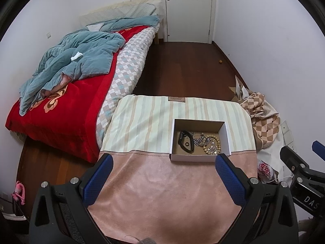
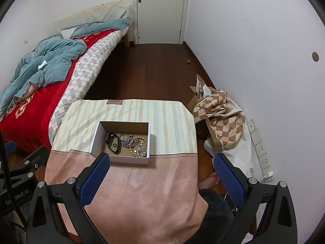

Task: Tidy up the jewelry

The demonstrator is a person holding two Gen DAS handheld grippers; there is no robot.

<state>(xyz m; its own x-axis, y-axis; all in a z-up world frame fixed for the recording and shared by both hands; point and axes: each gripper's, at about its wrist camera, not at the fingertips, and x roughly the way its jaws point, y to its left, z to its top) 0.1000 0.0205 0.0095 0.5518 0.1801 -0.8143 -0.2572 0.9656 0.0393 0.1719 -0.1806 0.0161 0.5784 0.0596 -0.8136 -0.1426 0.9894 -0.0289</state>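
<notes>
Both tools, left tool [image 1: 163, 161] and right tool [image 2: 161, 160], hang with fingers apart, holding nothing. Just ahead sits a box [image 1: 200, 158] with a watch [image 1: 185, 142] and beads [image 1: 213, 144] inside

Surface: table draped in a cloth [image 1: 154, 187] [image 2: 142, 193], pink near half, striped far half.
Resting on it: open cardboard box [image 1: 200, 157] [image 2: 130, 159], straddling the colour seam.

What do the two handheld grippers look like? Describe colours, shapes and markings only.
Both the left gripper and the right gripper have black angular frames with silver bolts. Their fingers carry blue textured pads. White lettering marks the right gripper's body, only partly readable.
</notes>
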